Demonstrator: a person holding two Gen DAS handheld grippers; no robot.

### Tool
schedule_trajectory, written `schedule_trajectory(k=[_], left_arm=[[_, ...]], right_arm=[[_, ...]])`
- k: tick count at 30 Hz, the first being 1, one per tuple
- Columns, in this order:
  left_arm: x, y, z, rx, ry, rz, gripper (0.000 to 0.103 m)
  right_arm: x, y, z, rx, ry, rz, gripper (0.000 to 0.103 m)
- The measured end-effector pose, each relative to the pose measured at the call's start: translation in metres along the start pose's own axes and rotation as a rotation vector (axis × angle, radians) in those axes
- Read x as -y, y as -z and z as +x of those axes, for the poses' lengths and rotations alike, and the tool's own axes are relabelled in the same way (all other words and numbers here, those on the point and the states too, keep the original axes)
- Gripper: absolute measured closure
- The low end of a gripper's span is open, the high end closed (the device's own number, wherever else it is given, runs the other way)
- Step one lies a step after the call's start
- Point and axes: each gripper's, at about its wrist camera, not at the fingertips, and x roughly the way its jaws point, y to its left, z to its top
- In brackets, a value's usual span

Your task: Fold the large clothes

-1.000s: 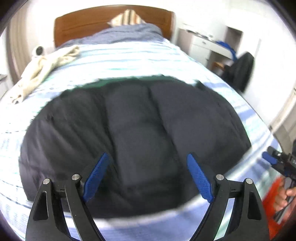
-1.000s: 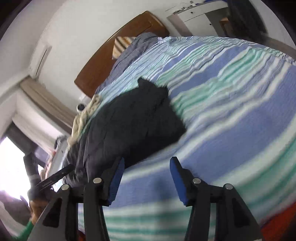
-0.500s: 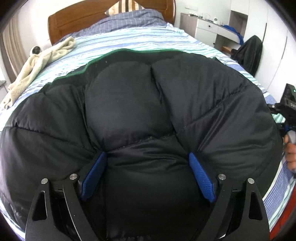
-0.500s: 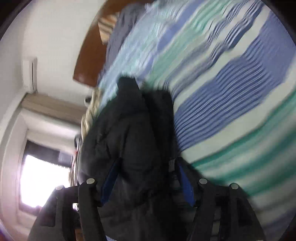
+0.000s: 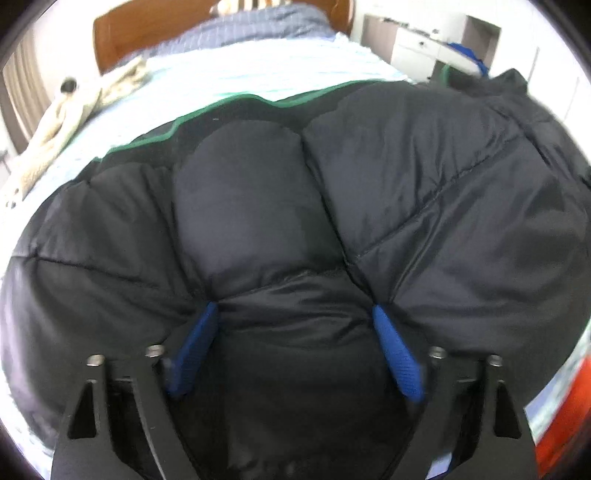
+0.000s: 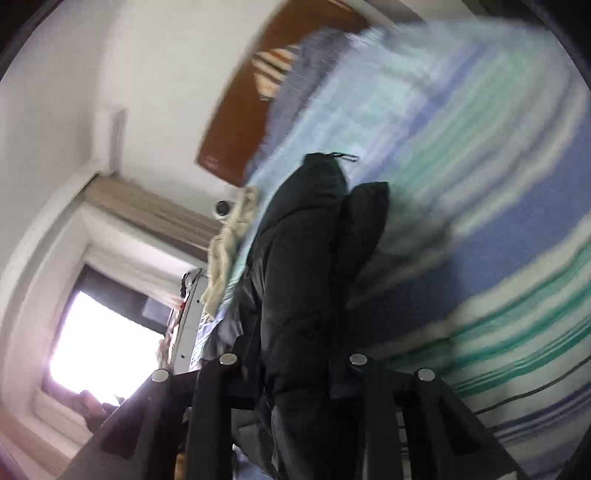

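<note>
A black puffer jacket [image 5: 258, 192] with a green-edged hem lies on the striped bed [image 5: 280, 70] and fills the left wrist view. My left gripper [image 5: 295, 325] is wide open, its blue pads [image 5: 195, 343] pressed into the padding with a bulge of jacket between them. In the right wrist view, my right gripper [image 6: 295, 369] is shut on the jacket's edge [image 6: 303, 258]; its pads are hidden by fabric. That edge is lifted off the striped sheet [image 6: 480, 221].
A cream garment [image 5: 66, 114] lies along the bed's left side. The wooden headboard [image 5: 147, 33] and pillows are at the far end. White cabinets [image 5: 424, 40] stand at the right. A bright window [image 6: 96, 350] is left in the right wrist view.
Both grippers moved in onto the jacket. The right gripper closed on its edge and lifted it. The left gripper pushed into the padding, still open.
</note>
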Motion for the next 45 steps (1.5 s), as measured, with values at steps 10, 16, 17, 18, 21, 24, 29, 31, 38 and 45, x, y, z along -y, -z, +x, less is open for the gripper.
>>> schedule_trajectory(k=[10,16,17,18,21,24,29,31,38,45], left_arm=[[-0.005,-0.094,-0.183,0.143,0.349,0.115,0.004],[0.022,-0.112,-0.161,0.008,0.159,0.254,0.004],[0.021,-0.111,-0.153,-0.017,0.131,0.258,0.004],[0.02,-0.107,-0.144,-0.038,0.078,0.266,0.005],[0.003,-0.096,-0.131,-0.05,-0.028,0.242,0.065],[-0.033,-0.104,-0.13,-0.03,0.062,0.127,0.073],[-0.073,-0.103,-0.124,-0.018,0.127,0.107,0.073],[-0.09,-0.099,-0.116,-0.033,0.131,0.091,0.072],[-0.132,-0.091,-0.103,-0.048,0.08,0.046,0.068],[-0.202,-0.076,-0.065,-0.114,-0.001,-0.213,0.06]], right_arm=[[-0.195,0.058,0.029,0.043,0.204,-0.591,0.079],[-0.266,0.138,0.078,0.033,0.304,-0.905,0.079],[-0.272,0.15,0.08,0.033,0.317,-0.941,0.079],[-0.277,0.162,0.083,0.033,0.332,-0.991,0.079],[-0.284,0.182,0.086,0.019,0.326,-1.054,0.078],[-0.277,0.174,0.068,-0.043,0.187,-0.981,0.072],[-0.246,0.13,0.005,-0.006,-0.08,-0.627,0.062],[-0.228,0.114,0.017,-0.05,-0.072,-0.541,0.062],[-0.211,0.14,0.117,-0.338,-0.148,-0.48,0.068],[-0.232,0.185,0.196,-0.45,-0.042,-0.529,0.073]])
